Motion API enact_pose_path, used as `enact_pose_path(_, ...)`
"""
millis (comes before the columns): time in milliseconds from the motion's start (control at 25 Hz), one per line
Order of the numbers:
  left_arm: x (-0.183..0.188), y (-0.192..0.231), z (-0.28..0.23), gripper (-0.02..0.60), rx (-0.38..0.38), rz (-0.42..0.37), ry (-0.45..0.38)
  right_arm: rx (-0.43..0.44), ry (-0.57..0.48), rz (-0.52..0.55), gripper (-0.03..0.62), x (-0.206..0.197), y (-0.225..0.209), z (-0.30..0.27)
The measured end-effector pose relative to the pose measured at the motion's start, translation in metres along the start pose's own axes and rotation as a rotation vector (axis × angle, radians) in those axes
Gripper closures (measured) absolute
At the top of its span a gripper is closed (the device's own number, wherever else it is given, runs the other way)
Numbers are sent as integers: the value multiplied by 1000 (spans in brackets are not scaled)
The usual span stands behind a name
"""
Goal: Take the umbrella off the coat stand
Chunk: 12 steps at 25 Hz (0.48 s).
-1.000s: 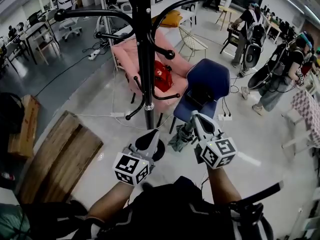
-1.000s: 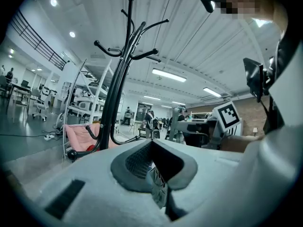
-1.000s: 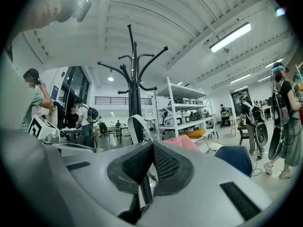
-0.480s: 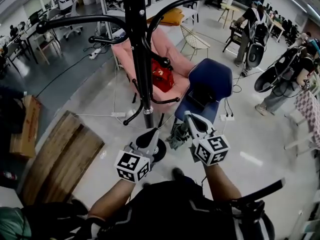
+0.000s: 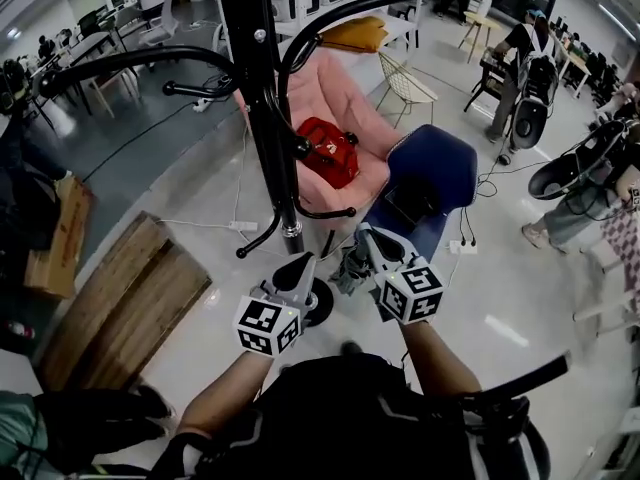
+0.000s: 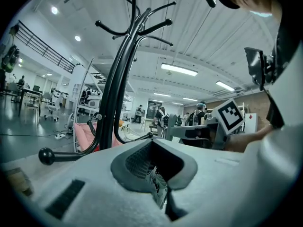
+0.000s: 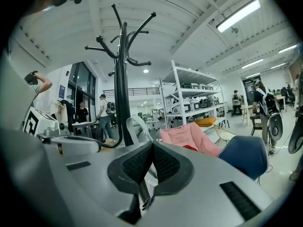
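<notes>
While left claw [image 5: 298,266] and right claw [image 5: 366,236] clamp the umbrella [image 5: 350,271] by coat stand [image 5: 262,118], red bag [image 5: 328,151] on pink armchair [image 5: 335,86]

The coat stand [image 5: 250,88] is black, the armchair [image 5: 325,88] pink, the bag [image 5: 328,153] red, the chair [image 5: 440,163] blue; the umbrella [image 6: 156,184] is pale with a dark leafy print.

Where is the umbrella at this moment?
In the head view, the umbrella is low at centre, between the left gripper and the right gripper, just right of the coat stand base.
</notes>
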<state>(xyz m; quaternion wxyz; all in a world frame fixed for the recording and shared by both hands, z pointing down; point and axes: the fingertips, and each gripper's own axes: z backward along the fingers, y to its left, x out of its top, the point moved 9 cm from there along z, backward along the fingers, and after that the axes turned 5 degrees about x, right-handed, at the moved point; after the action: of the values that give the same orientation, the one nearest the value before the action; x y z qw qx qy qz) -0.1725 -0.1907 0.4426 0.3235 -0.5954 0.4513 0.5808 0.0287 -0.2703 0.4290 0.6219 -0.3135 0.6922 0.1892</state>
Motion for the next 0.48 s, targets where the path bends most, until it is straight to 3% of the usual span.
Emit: enact_pose_path(480, -7, 1, -23, 572, 120, -9, 36, 90, 60, -4, 587, -17, -36, -37)
